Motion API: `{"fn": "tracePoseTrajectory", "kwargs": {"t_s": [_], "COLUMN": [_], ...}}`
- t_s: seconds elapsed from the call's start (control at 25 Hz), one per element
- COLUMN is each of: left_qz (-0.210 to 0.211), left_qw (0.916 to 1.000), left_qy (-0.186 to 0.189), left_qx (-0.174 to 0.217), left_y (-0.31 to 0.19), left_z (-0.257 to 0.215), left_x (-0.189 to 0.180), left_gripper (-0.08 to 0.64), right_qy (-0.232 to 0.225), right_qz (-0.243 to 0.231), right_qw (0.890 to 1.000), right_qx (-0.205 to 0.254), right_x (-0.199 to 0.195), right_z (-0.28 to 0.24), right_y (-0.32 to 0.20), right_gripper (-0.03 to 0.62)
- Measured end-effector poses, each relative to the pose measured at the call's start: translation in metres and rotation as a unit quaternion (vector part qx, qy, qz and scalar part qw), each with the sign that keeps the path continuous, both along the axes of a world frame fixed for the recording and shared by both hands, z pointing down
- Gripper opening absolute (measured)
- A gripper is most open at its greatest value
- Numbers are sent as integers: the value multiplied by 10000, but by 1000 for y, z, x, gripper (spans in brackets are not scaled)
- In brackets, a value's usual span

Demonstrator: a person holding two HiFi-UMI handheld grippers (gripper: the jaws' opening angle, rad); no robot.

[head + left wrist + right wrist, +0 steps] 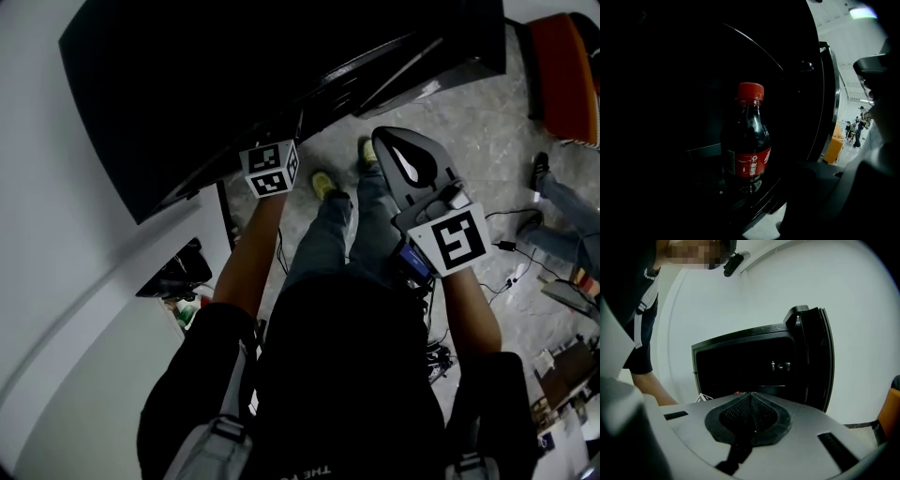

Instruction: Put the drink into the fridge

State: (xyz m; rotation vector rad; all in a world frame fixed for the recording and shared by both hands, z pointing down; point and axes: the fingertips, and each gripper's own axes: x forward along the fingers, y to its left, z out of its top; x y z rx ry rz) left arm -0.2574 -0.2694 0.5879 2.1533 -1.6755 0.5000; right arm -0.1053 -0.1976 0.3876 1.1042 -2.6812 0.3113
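The dark cola bottle with the red cap and red label (746, 140) stands upright on a shelf (757, 194) inside the black fridge (234, 75). So the drink is already where the task wants it, by my reading.

My left claw (272, 169) points into the dark opening, spread as wide as it goes, with nothing gripped. The bottle is straight ahead of it, a little beyond the tips and apart from them. The interior is too dark to make out the left jaw's edge, so I cannot say how near it stands to the bottle's side.

The bottle's long axis runs straight up and my left claw looks at it from the front. The way out is therefore back along the line the claw points. Any sideways drift could clip the shoulder and tip the bottle.

My right claw (398, 155) is pressed closed, its black pads (750, 411) meeting on nothing. It sits well back from the fridge, facing the opening from outside. The fridge door (813, 357) stands open at the right.

The left claw is much the nearer to the bottle. The right one looks better placed for the door.
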Motion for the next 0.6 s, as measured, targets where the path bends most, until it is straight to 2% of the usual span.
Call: {"fn": "tracePoseTrajectory", "kwargs": {"t_s": [0.28, 0.48, 0.6], "left_qz": [50, 133, 356], "left_qw": [9998, 9996, 9992], "left_qy": [69, 189, 189], "left_qx": [-205, -176, -63], "left_y": [22, 34, 52], "left_z": [2, -11, -31], "left_x": [6, 14, 24], "left_gripper": [373, 373, 373], "right_qy": [-9, 28, 61], "right_qz": [-11, 3, 32], "right_qw": [10000, 9999, 9998], "right_qx": [37, 104, 186], "right_x": [-2, 1, 3], "right_z": [-3, -9, -19], "right_y": [3, 3, 9], "right_gripper": [12, 12, 12]}}
